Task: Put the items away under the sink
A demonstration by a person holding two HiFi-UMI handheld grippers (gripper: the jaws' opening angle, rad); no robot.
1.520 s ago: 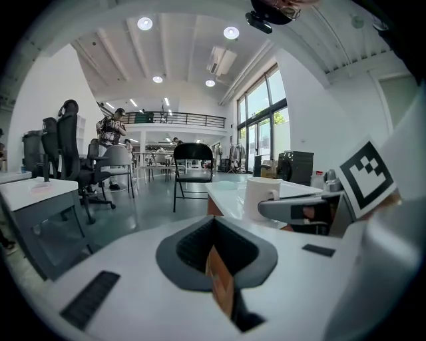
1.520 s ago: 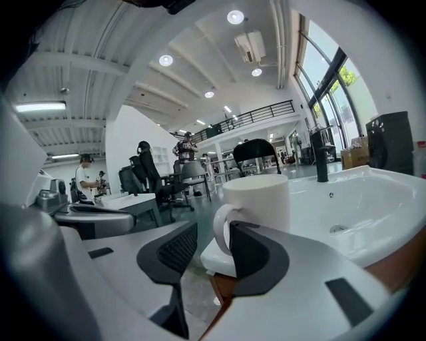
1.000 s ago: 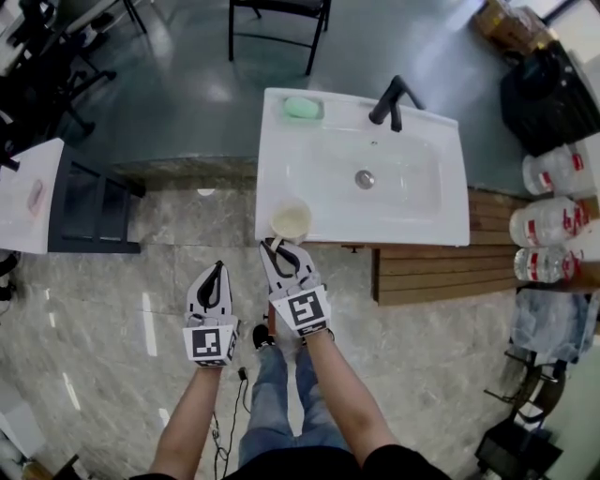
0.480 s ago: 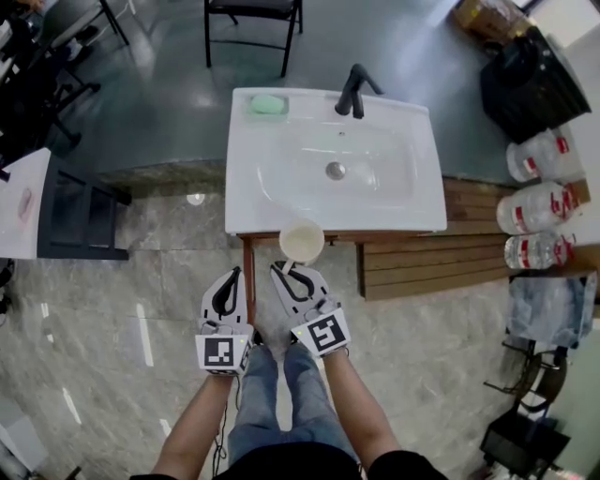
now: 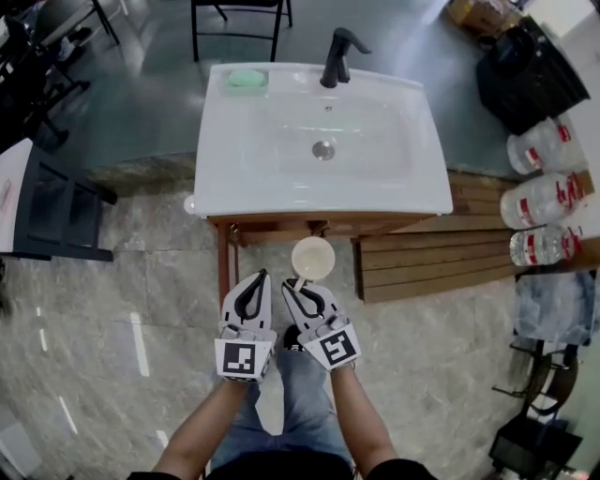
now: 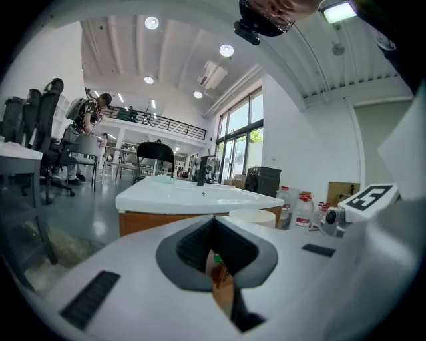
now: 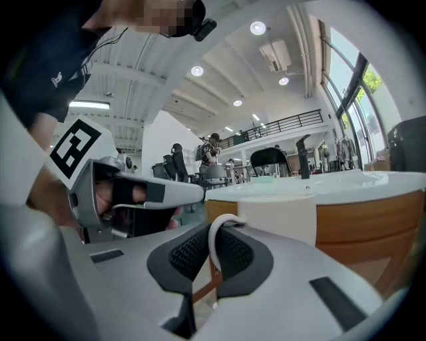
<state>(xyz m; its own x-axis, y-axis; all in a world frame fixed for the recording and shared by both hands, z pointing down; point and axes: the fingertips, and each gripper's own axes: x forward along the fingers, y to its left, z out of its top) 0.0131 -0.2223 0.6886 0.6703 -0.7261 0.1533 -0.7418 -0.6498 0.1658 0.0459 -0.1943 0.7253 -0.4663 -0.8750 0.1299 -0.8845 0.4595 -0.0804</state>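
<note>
Beside the left gripper (image 5: 256, 278), right gripper (image 5: 293, 284) fingers (image 7: 190, 256) pinch the cup (image 5: 313, 258) handle (image 7: 214, 241).

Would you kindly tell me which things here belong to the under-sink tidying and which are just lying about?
Job: cream cup, held by its handle in the right gripper; sink; perhaps the green soap.
Lying about: water bottles, black chair, black bag, cardboard box.

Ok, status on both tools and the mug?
Right tool shut on handle of cream ceramic mug, just in front of white sink. Left tool shut, empty. No obstruction seen.
</note>
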